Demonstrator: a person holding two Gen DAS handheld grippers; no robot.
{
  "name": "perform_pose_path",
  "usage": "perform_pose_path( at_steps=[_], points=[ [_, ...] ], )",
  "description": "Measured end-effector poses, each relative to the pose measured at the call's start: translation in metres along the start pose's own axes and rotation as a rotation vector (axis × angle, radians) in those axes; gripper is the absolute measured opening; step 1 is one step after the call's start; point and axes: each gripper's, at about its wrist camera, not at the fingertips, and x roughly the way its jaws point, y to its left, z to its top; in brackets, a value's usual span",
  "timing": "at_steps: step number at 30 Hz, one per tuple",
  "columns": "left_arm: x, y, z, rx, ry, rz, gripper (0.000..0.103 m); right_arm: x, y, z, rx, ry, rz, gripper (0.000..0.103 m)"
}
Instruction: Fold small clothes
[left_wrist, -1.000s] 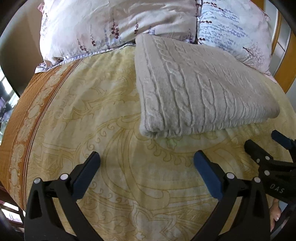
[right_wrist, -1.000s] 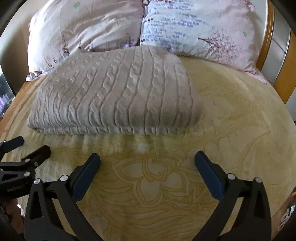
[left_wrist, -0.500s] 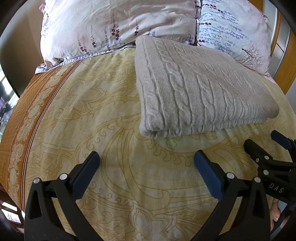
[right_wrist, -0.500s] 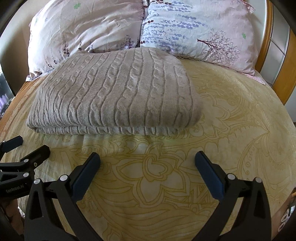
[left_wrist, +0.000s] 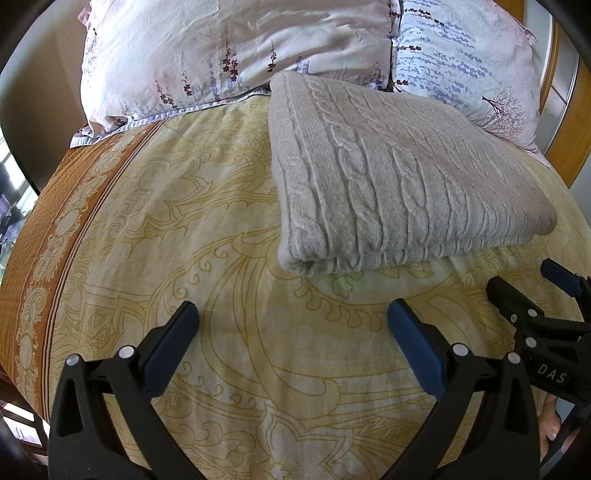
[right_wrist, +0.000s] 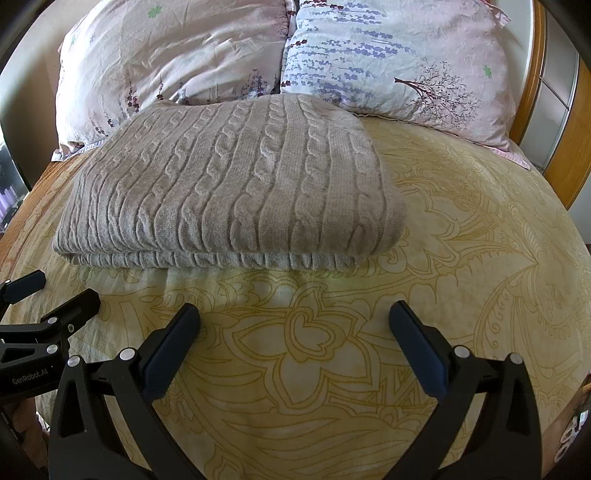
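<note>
Folded sweater (left_wrist: 399, 177) beyond gaping left hand-held gripper (left_wrist: 291, 321).

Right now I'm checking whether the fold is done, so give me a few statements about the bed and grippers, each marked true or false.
1. The grey cable-knit sweater lies folded on the yellow bedspread. True.
2. The left gripper is clamped on the sweater. False: it is open and holds nothing.
3. The right gripper is open, short of the sweater's near edge. True.
4. Two floral pillows lie behind the sweater. True.
5. The sweater is spread flat with its sleeves out. False: it is a compact rectangle.
</note>
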Motion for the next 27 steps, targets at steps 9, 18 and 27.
perform_pose_path(
  at_steps=[9, 18, 27],
  points=[
    [-0.0001, 0.0001, -0.0001, -0.001, 0.000, 0.000, 0.101, 0.0005, 0.0004, 0.0002, 0.002, 0.002, -0.002, 0.102],
    [0.0000, -0.0001, 0.0000, -0.002, 0.000, 0.001, 0.101, 0.0006, 0.0005, 0.0004, 0.002, 0.001, -0.002, 0.102],
    [-0.0001, -0.0003, 0.0000, -0.002, 0.001, 0.001, 0.101, 0.0007, 0.0003, 0.0005, 0.001, 0.002, -0.001, 0.102]
  ],
)
